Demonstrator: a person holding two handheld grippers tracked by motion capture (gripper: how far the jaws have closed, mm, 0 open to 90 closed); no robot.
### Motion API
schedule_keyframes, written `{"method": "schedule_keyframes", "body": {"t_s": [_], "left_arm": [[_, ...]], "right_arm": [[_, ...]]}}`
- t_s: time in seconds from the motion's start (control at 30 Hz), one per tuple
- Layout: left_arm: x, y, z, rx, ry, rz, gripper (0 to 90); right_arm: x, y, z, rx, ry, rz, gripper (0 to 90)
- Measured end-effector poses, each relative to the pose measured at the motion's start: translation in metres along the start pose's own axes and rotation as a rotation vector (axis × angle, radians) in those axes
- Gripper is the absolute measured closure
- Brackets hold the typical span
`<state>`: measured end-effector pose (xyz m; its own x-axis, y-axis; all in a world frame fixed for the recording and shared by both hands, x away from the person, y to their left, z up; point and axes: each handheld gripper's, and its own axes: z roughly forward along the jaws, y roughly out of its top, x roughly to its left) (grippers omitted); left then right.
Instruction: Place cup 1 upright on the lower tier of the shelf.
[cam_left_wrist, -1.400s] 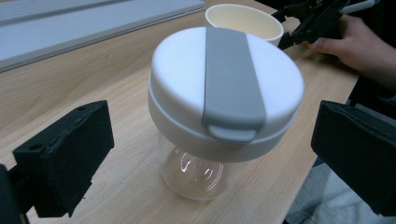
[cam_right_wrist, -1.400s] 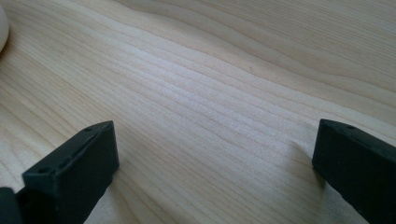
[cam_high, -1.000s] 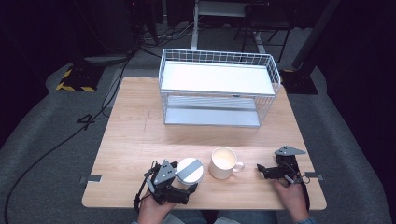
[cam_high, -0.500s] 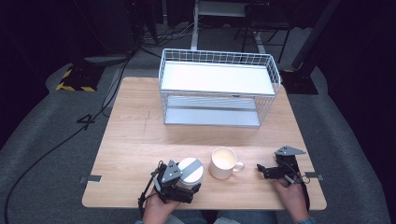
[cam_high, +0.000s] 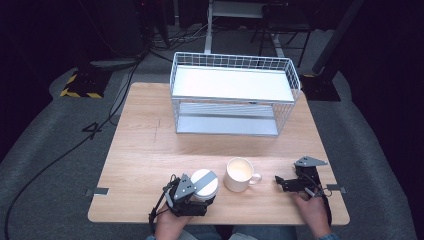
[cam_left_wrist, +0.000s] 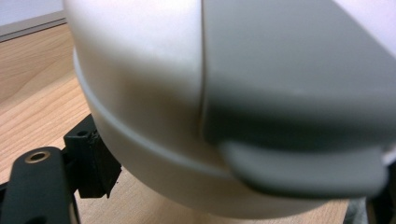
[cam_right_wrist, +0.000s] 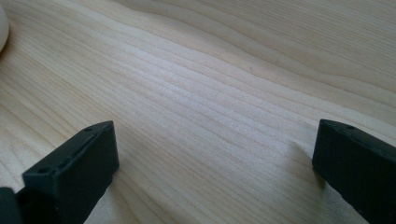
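The left gripper (cam_high: 196, 192) has its jaws around the white lidded container (cam_high: 204, 183), at the mug's (cam_high: 240, 174) nine o'clock, likely to lift it. The right gripper (cam_high: 283, 183) rests on the table (cam_high: 150, 150), jaws spread and empty.

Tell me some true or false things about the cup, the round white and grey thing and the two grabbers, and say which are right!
1. The left gripper has the white and grey lidded container between its jaws. True.
2. The cream mug stands inside the wire rack. False: it stands on the wooden table, in front of the rack.
3. The right gripper has its jaws wide apart with nothing between them. True: the right gripper view shows bare wood there.
4. The mug's handle points toward the container. False: it points toward the right gripper.
5. The rack's top shelf holds a cup. False: nothing lies on that shelf.
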<state>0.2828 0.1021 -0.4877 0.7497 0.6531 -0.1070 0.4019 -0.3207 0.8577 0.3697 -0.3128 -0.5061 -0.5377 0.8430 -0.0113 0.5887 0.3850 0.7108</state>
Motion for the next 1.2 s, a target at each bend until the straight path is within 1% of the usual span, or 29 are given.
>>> {"method": "schedule_keyframes", "body": {"t_s": [0.1,0.17,0.3,0.47,0.6,0.67,0.8,0.87,1.0,1.03,1.07,1.1,1.2], "left_arm": [[-0.001,0.0,0.0,-0.003,0.007,0.002,17.5],[-0.001,0.0,-0.001,-0.008,0.019,0.015,17.9],[-0.001,-0.001,-0.001,-0.016,0.021,0.016,18.3],[-0.001,-0.001,-0.003,-0.022,0.022,-0.002,18.9],[0.0,0.0,-0.004,-0.02,0.029,0.004,19.0],[0.0,-0.001,-0.006,-0.013,0.033,-0.002,18.9],[-0.001,-0.002,-0.01,-0.024,0.03,-0.031,18.9],[-0.001,-0.001,-0.011,-0.026,0.031,-0.032,18.9],[-0.001,0.0,-0.017,-0.029,0.046,-0.031,19.0],[-0.002,0.0,-0.018,-0.027,0.044,-0.04,18.9],[-0.002,0.0,-0.018,-0.027,0.044,-0.04,19.0],[-0.002,0.002,-0.021,-0.024,0.045,-0.047,19.0],[-0.002,0.004,-0.026,-0.019,0.047,-0.035,19.0]], "right_arm": [[0.0,0.0,0.0,0.0,0.0,0.0,0.5],[0.0,0.0,0.0,0.0,0.0,0.0,0.5],[0.0,0.0,0.0,0.0,0.0,0.0,0.5],[0.0,0.0,0.0,0.0,-0.002,0.001,0.5],[0.001,0.0,0.0,0.001,-0.003,0.004,0.6],[0.001,0.0,0.0,0.0,-0.003,0.004,0.6],[0.001,0.0,0.0,0.0,-0.004,0.005,0.7],[0.001,0.0,0.0,0.0,-0.002,0.004,1.1],[0.002,0.0,0.0,-0.001,-0.005,0.006,1.2],[0.002,0.0,0.0,-0.001,-0.006,0.007,1.2],[0.002,0.0,0.0,-0.001,-0.006,0.007,1.2],[0.002,0.0,0.0,-0.001,-0.007,0.009,1.2],[0.002,0.0,0.0,-0.001,-0.008,0.009,1.2]]}}
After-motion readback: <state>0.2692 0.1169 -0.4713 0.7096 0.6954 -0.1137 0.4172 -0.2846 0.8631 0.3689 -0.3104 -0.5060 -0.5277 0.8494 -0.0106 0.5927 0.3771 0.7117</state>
